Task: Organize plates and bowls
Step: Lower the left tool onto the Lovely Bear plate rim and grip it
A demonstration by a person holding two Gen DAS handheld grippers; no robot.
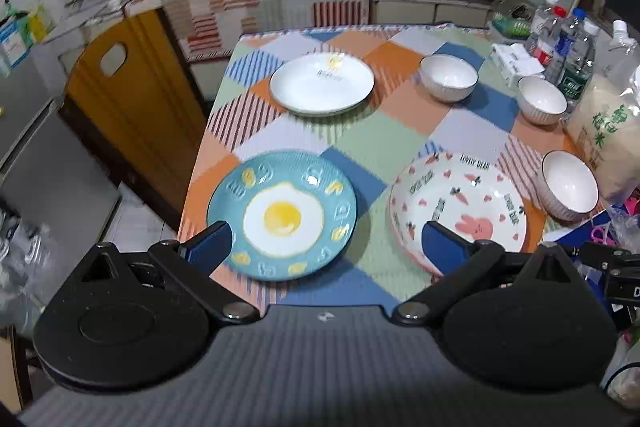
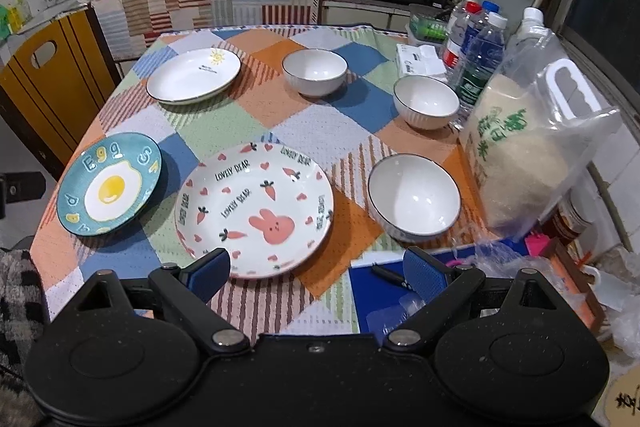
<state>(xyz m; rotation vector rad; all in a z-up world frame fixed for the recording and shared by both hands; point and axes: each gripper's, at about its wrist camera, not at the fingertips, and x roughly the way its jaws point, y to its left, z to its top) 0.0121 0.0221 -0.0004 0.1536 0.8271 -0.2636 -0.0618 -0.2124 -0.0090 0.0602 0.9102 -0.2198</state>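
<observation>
On the checked tablecloth lie a teal egg plate [image 1: 282, 215] [image 2: 109, 189], a white rabbit-and-carrot plate [image 1: 460, 207] [image 2: 256, 207] and a plain white plate [image 1: 322, 83] [image 2: 194, 75] at the back. Three white bowls stand to the right: far [image 1: 448, 77] [image 2: 315, 71], middle [image 1: 542, 99] [image 2: 426, 101], near [image 1: 570, 183] [image 2: 414, 197]. My left gripper [image 1: 326, 247] is open above the near table edge, between the egg plate and rabbit plate. My right gripper [image 2: 318, 271] is open and empty, in front of the rabbit plate.
A bag of rice [image 2: 532, 147], water bottles [image 2: 478, 55] and a tissue pack [image 2: 420, 61] crowd the table's right side. A blue folder with a pen [image 2: 386, 277] lies near the front right. A yellow chair [image 1: 132, 103] stands at the left.
</observation>
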